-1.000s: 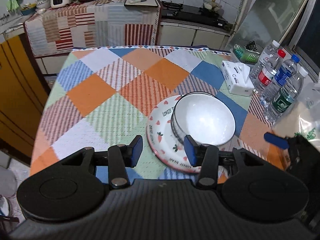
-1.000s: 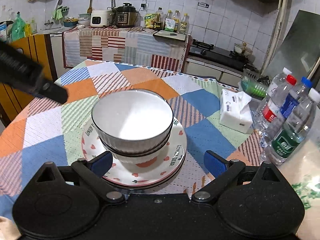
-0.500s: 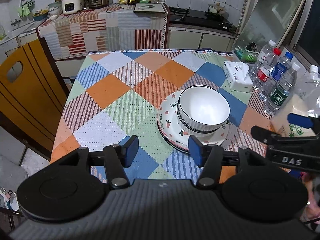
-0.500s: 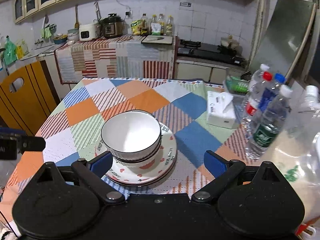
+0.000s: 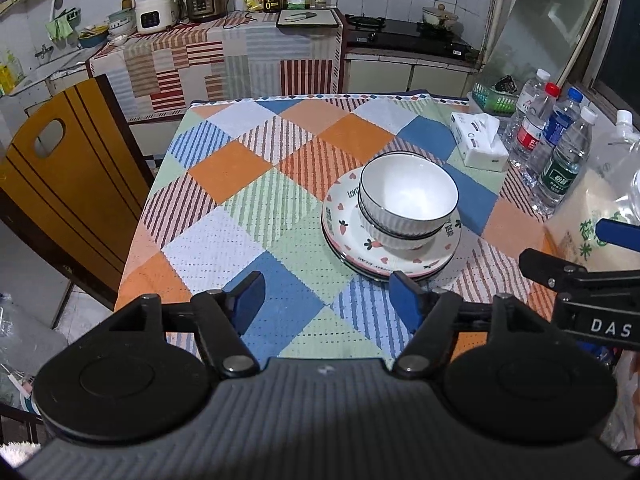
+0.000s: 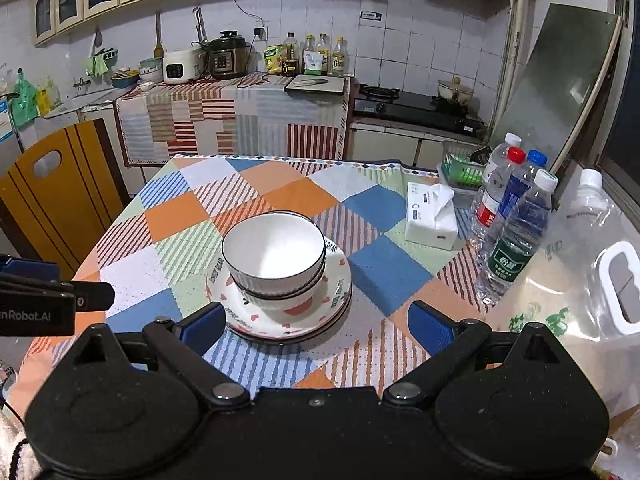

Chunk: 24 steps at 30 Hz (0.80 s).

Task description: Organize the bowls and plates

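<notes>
Bowls (image 6: 273,258), two of them nested, stand upright with the mouth upward on a stack of plates (image 6: 280,316) with hearts and strawberries. The stack rests on the checked tablecloth (image 5: 248,168), toward the right side of the table and near its front edge. Bowls and plates are round, so they have no long axis; the plates lie flat, and the bowls sit a little off the centre of the plates, toward the far side.

The right wrist view shows the wall cupboards, a big clear jug (image 6: 600,248) with a white handle at the right edge, and the left gripper's side (image 6: 52,300) coming in from the left. The left wrist view shows more of the floor beside the wooden chair (image 5: 68,184), and the right gripper's arm (image 5: 580,280) entering from the right. Both views show the tissue pack (image 5: 478,144) and the water bottles (image 5: 556,152) to the right of the stack.

The left gripper (image 5: 326,300) has just been opening its jaws; they are now well apart with nothing between them, only tablecloth below, and the plates lie just beyond its right finger. The right gripper (image 6: 316,326) is wide open and holds nothing; the near rim of the plates appears between its blue pads (image 6: 202,326), but the pads do not touch it.
</notes>
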Tool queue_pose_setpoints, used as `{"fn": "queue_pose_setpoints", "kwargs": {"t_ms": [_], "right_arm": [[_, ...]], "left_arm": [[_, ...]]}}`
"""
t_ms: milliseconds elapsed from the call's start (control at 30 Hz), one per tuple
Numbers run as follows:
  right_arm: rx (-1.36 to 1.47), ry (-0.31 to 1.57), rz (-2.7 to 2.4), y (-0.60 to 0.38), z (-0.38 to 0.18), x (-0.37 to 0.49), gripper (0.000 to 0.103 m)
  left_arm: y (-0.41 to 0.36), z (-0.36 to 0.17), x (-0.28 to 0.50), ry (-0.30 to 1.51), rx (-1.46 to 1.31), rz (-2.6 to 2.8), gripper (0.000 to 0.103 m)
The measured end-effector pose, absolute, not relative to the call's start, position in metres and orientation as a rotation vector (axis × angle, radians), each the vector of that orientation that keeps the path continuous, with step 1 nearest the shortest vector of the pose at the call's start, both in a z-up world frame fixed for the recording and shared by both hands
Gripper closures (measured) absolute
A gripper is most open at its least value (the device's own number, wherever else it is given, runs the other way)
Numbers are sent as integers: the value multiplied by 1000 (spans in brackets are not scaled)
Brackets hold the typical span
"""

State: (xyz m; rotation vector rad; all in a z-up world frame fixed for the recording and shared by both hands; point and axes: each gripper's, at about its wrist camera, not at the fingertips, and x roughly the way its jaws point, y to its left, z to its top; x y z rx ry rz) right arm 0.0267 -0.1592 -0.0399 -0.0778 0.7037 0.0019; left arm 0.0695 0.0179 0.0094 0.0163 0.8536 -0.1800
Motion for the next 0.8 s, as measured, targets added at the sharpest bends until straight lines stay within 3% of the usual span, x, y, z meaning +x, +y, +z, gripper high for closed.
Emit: {"fn": "queue_pose_setpoints", "kwargs": {"t_ms": [433,600,800], "right_arm": [[-67,726,-36,-153,-57,28,3],[-67,742,-42,-150,-62,27,3],[-69,746,-54,-148,-64,23,3]], "left_arm": [[28,-5,61,826,19,-139,26],[29,-11,57,809,40,-122,12],[33,-12,58,817,7,-139,11]]}}
